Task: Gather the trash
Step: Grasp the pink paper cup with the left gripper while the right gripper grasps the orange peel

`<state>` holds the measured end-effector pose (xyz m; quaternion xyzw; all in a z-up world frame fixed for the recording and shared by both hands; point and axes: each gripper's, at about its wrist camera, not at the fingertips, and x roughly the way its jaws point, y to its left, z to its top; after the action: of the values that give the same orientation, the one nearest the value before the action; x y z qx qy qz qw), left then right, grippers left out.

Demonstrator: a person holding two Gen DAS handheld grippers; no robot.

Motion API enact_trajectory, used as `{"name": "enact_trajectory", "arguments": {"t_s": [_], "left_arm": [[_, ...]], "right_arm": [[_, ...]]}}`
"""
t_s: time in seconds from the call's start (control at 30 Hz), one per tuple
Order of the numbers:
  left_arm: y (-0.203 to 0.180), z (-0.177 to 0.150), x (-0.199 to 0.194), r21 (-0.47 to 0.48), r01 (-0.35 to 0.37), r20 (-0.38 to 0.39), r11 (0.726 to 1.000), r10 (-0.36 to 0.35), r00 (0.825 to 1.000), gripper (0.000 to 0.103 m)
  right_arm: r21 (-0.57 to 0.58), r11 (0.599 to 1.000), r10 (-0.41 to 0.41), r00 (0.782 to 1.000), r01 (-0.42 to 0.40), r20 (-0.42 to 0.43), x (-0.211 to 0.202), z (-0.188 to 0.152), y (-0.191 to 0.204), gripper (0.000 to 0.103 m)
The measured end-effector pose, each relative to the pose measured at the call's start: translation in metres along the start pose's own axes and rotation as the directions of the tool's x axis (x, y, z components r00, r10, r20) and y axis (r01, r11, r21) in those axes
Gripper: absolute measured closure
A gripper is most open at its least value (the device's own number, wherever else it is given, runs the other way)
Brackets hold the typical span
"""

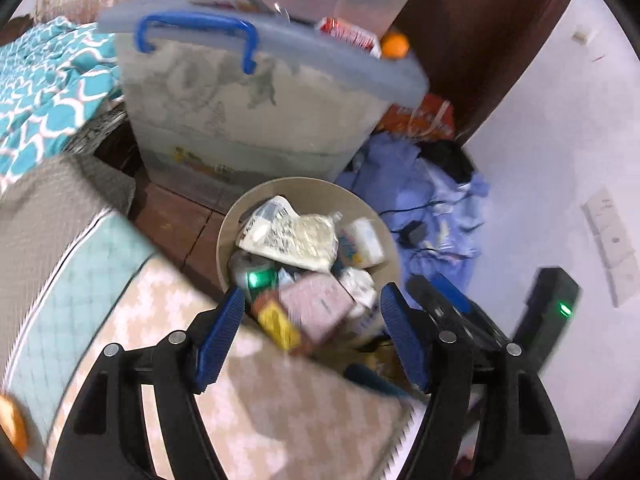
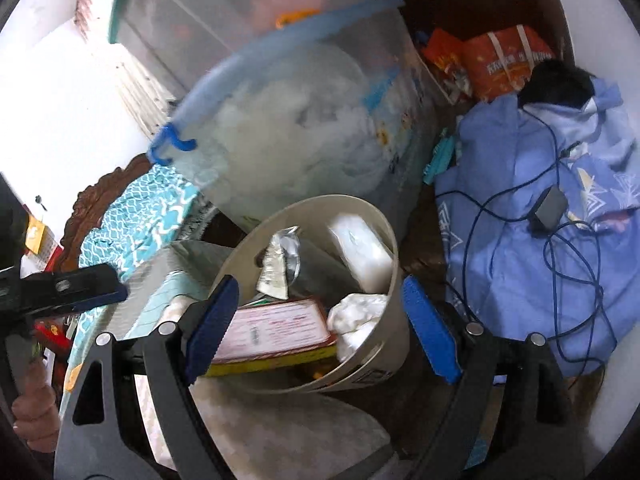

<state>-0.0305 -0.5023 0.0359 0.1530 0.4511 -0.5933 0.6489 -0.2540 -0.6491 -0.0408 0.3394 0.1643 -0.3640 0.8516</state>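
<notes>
A beige round waste bin [image 1: 304, 186] stands on the floor, heaped with wrappers, packets and crumpled paper. A pink box with a yellow edge [image 1: 316, 312] lies on top of the heap at the near side, and its end juts over the rim [image 2: 276, 332]. My left gripper [image 1: 314, 320] hovers open over the bin's near rim; the box shows between the blue pads, which do not touch it. My right gripper [image 2: 320, 320] is open too, straddling the bin [image 2: 308, 206] from the other side. In the right wrist view a finger [image 2: 76, 284] of the left gripper shows at the left edge.
A clear storage tub with a blue handle [image 1: 256, 112] stands right behind the bin. A blue cloth heap with a cable and charger [image 2: 540, 208] lies to the right, with orange packets [image 2: 500, 60] beyond. A bed with a teal patterned sheet [image 1: 48, 92] is on the left.
</notes>
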Motion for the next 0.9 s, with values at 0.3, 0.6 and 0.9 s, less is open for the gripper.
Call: {"name": "enact_trajectory", "arguments": {"t_s": [0.3,0.6,0.9], "left_arm": [[0.059,-0.126,-0.103,-0.075,-0.022,0.053,0.997,0.026,0.998,0.036],[0.156,-0.209,-0.15,-0.335,-0.058,0.049,0.94,0.079,0.996,0.034],[0.184,-0.194,-0.102,-0.439,0.004,0.013,0.899,0.001,1.0,0.059]], "right_arm": [[-0.128,0.968,0.203,0.972,-0.217,-0.117,-0.003,-0.035,0.096,0.053],[-0.258,0.885,0.243,0.857,-0.388,-0.454,0.04,-0.12,0.206,0.063],[-0.377,0.855,0.149,0.864,-0.357,-0.48,0.04,-0.159,0.232,0.065]]}}
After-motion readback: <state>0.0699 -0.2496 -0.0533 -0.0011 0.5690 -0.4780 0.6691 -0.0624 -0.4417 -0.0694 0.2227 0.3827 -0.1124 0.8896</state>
